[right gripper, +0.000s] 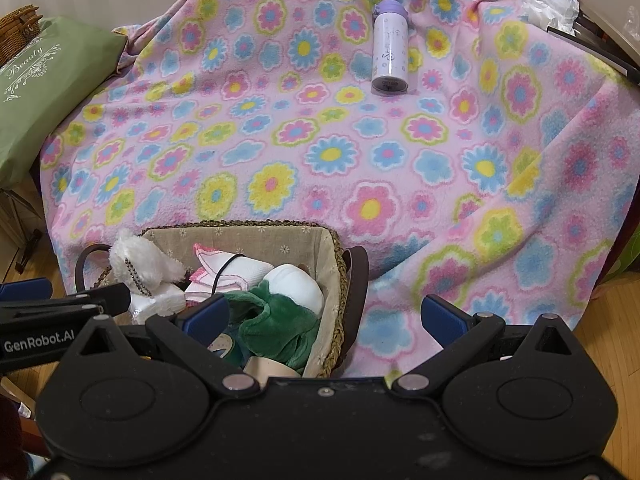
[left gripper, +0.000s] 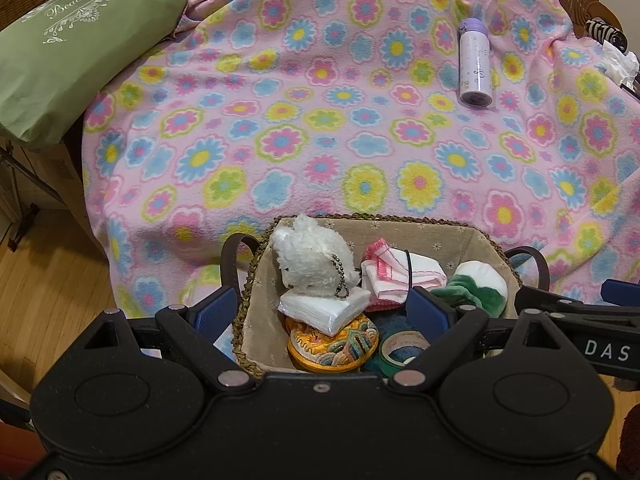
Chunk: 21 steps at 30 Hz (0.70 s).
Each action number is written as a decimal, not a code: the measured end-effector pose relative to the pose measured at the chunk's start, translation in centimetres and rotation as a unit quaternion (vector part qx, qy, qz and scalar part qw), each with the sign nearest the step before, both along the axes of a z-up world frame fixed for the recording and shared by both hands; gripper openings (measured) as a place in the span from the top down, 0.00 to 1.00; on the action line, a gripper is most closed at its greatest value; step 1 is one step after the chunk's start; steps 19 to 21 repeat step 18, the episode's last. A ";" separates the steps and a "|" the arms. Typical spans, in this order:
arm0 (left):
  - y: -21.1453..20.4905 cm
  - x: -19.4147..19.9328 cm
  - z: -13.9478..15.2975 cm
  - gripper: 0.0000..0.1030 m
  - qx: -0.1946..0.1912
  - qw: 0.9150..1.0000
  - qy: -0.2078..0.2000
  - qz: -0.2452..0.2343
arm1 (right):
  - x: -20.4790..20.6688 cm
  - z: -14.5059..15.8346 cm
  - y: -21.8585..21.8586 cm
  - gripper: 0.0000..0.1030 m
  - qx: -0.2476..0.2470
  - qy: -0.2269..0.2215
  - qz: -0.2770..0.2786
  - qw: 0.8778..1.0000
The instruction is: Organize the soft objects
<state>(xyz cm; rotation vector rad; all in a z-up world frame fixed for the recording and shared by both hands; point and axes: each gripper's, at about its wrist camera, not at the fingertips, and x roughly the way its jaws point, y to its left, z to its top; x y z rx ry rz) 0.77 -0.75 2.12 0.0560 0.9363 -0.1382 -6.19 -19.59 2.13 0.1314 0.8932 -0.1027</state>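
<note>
A woven basket (left gripper: 400, 232) (right gripper: 240, 233) with a beige lining sits against the front of the flowered pink blanket (left gripper: 320, 120). In it lie a white plush (left gripper: 312, 256) on a tissue pack (left gripper: 324, 310), a pink-edged white cloth (left gripper: 400, 272), a green and white plush (right gripper: 280, 316), an embroidered round pouch (left gripper: 332, 344) and a tape roll (left gripper: 400, 346). My left gripper (left gripper: 320, 312) is open, astride the basket's left wall. My right gripper (right gripper: 324, 316) is open astride its right wall. Neither holds anything.
A purple-capped white bottle (left gripper: 476, 64) (right gripper: 390, 48) lies on the blanket at the back right. A green "Beauty" cushion (left gripper: 68, 52) rests at the left on wicker furniture. Crumpled white paper (right gripper: 550, 4) sits at the far right. Wooden floor (left gripper: 52, 272) shows below left.
</note>
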 end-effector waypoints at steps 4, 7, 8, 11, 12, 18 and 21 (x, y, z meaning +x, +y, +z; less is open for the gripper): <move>0.0 0.0 0.0 0.13 0.000 1.000 0.000 0.001 | 0.0 0.0 0.0 0.00 0.000 0.000 0.000 1.000; 0.0 0.0 0.0 0.13 0.001 1.000 0.000 0.000 | -0.1 -0.1 0.0 0.00 0.000 0.000 0.000 1.000; 0.0 0.0 0.0 0.13 0.001 1.000 0.000 0.000 | 0.0 -0.1 0.0 0.00 0.000 0.000 0.000 1.000; 0.0 0.0 0.1 0.13 0.001 1.000 -0.001 -0.001 | 0.0 -0.1 0.0 0.00 0.000 0.000 0.000 1.000; 0.0 0.0 0.1 0.13 0.001 1.000 -0.002 -0.002 | 0.0 -0.1 0.0 0.00 0.001 0.001 0.000 1.000; 0.1 0.2 0.1 0.13 -0.001 1.000 0.002 -0.004 | -0.1 -0.2 0.0 0.00 0.001 0.001 0.000 1.000; 0.1 0.2 0.1 0.13 -0.001 1.000 0.002 -0.004 | -0.1 -0.2 0.0 0.00 0.001 0.001 0.000 1.000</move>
